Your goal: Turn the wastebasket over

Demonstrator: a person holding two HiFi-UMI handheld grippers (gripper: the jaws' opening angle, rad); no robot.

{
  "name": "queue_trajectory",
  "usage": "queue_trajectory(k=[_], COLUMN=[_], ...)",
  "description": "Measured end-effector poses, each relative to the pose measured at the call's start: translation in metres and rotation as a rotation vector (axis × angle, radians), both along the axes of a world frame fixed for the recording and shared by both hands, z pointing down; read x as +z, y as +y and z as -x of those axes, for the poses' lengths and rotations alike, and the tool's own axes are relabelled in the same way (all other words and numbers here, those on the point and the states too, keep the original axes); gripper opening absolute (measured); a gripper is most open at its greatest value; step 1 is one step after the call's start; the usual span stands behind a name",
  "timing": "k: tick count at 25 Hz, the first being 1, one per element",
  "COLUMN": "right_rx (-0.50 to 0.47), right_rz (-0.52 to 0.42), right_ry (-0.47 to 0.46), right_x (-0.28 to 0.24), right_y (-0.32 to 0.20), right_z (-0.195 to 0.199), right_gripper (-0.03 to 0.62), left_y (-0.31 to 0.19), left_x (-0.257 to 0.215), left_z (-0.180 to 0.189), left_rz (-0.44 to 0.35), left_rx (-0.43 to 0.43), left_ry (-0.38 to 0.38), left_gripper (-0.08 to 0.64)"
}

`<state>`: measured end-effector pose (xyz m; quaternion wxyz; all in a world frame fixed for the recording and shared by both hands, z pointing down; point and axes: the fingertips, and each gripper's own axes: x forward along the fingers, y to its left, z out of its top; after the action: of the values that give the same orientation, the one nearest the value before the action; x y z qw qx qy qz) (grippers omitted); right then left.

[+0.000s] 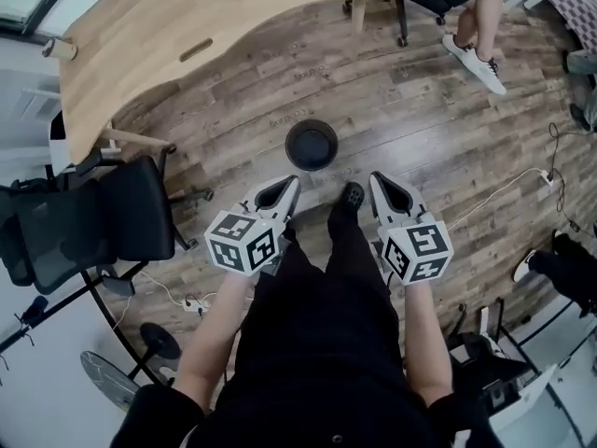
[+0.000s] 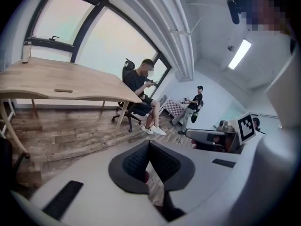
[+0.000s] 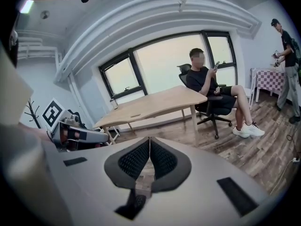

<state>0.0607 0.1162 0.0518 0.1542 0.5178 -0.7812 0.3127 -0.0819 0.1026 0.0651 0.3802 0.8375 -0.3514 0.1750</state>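
The left gripper (image 1: pixel 283 190) and right gripper (image 1: pixel 382 187) are both angling down toward the wood floor (image 1: pixel 429 119), jaws pressed fully together and gripping nothing (each gripper view shows this plainly). The black wastebasket (image 1: pixel 311 145) is sitting on the floor just ahead, between them, apart from both.
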Motion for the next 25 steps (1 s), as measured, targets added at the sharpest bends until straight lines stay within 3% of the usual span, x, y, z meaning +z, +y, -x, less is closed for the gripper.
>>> queue_trajectory(k=[5, 9, 15, 21, 25], right_rx=[-0.116, -0.198, -0.320, -0.329, -0.323], right_rz=[0.061, 0.086, 0.125, 0.184, 0.215], right_ry=[-0.002, 0.047, 0.094, 0.109, 0.127], right_x=[0.037, 0.077, 0.134, 0.201, 0.246], right_y=[-0.028, -0.034, -0.030, -0.034, -0.037], right_z=[-0.019, -0.017, -0.006, 0.004, 0.012], right_gripper=[0.034, 0.034, 0.034, 0.034, 0.034], left_y=[0.002, 0.010, 0.003, -0.022, -0.024], left_x=[0.021, 0.046, 0.094, 0.166, 0.216], left_z=[-0.023, -0.027, -0.024, -0.006, 0.003], left_rz=[0.040, 0.050, 0.061, 0.094, 0.129], left_rx=[-0.111, -0.120, -0.151, -0.250, -0.246], left_ry=[-0.053, -0.112, -0.130, -0.133, -0.132], left_gripper=[0.015, 0.015, 0.015, 0.015, 0.015])
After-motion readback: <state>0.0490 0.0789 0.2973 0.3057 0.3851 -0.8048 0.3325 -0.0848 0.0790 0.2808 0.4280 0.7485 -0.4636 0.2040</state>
